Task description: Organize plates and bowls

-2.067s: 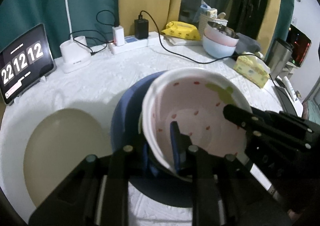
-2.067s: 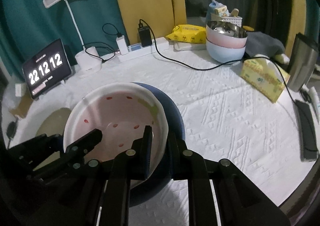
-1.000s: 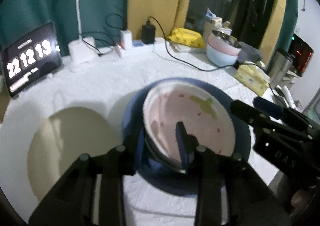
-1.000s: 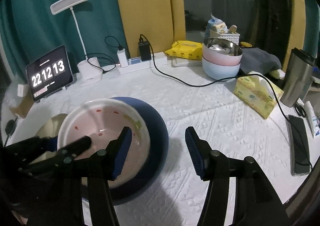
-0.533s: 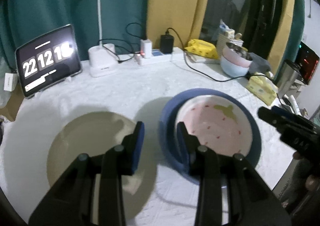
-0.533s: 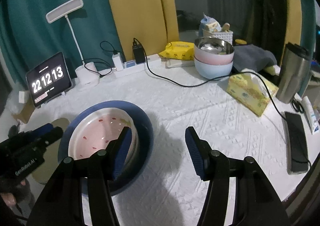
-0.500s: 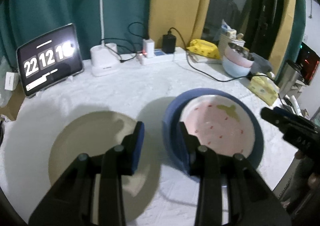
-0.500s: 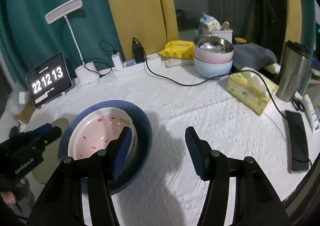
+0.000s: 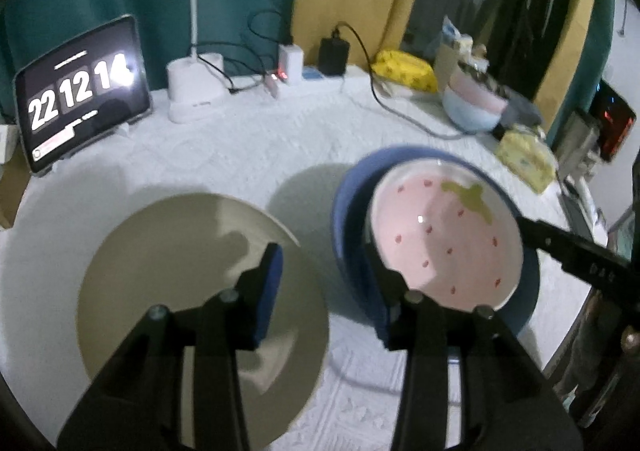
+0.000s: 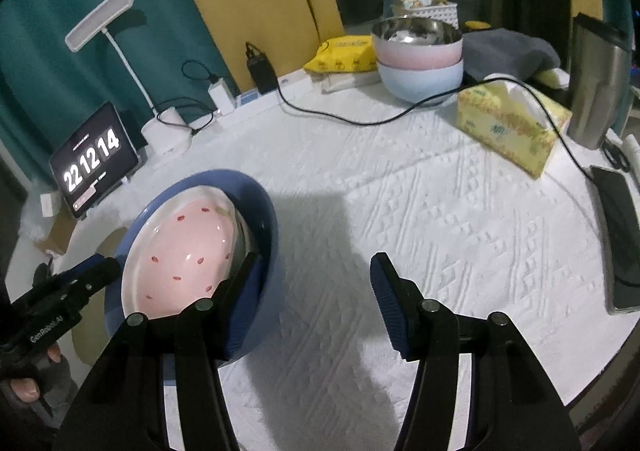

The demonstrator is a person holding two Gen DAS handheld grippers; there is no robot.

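Both hand-held grippers have let go of the strawberry bowl [image 9: 444, 239] and pulled back from it; earlier each pinched its rim, now it sits nested in the blue bowl [image 10: 256, 207] on the white-clothed worktop [image 10: 440, 219].

Left hand-held gripper [image 9: 320, 271]: jaws have just been opening, now spread with nothing between them. It hangs over the gap between the tan plate [image 9: 172, 251] and the blue bowl; its right finger overlaps the blue bowl's near rim, though contact cannot be told.

Right hand-held gripper [image 10: 312, 291]: jaws spread and empty. Its left finger lies just beside the blue bowl's outer wall, its right finger over bare cloth.

Other tableware: a stack of bowls [image 10: 420, 55] stands at the far side, steel-lined pink over pale blue, well apart from the nested pair. The tan plate lies flat beside the blue bowl, alone.

Step in hand, as judged: the nesting of the strawberry bowl looks finished, and the hands are between grasps. The tan plate is the loose piece left nearby. A likely next move is for the left gripper to take the plate by its edge. That calls for getting one finger under a low, flat rim on soft cloth, which may bunch. Alternatively the nested pair goes to the far stack, needing a two-sided lift.
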